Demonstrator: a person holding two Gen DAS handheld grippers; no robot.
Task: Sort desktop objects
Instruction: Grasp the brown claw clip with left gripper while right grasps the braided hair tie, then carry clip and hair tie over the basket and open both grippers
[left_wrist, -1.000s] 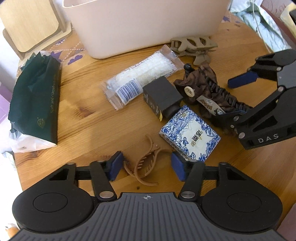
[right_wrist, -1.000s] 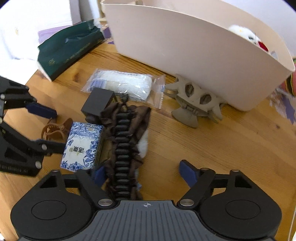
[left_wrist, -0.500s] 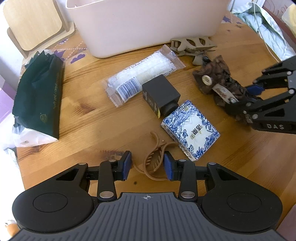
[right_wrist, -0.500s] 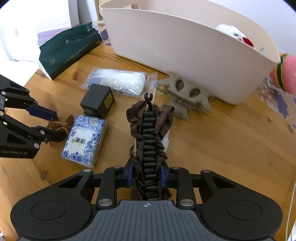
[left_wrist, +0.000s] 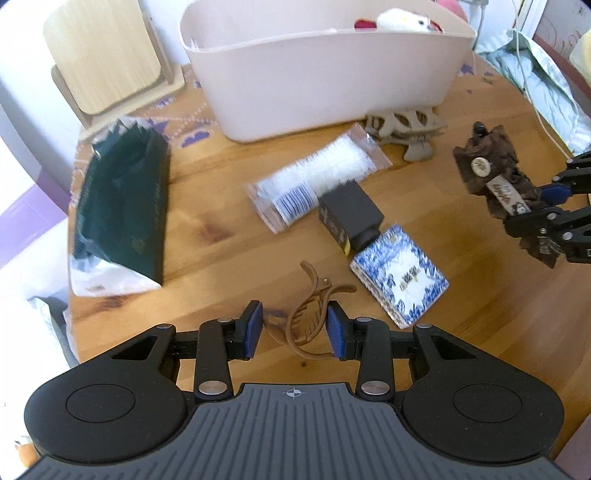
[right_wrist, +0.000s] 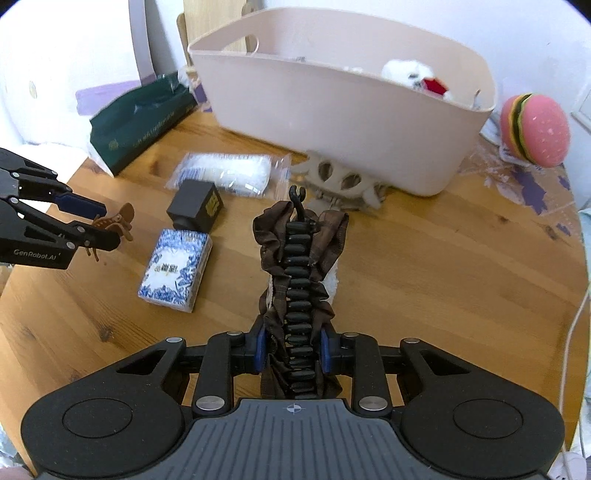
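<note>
My left gripper is shut on a small brown claw hair clip, held just above the wooden table; the same clip shows in the right wrist view. My right gripper is shut on a brown fabric-covered hair clip, lifted off the table and pointing at the beige bin. That brown clip also shows at the right of the left wrist view. On the table lie a blue-and-white tissue pack, a black box, a clear packet of white items and a beige claw clip.
The beige bin stands at the back with a white plush toy inside. A dark green tissue pack lies at the left. A wooden stand is behind it. A pink burger toy sits right of the bin.
Both grippers have closed on their clips and lifted them. The right one drew the brown fabric clip away from the tissue pack and black box, to the right.
</note>
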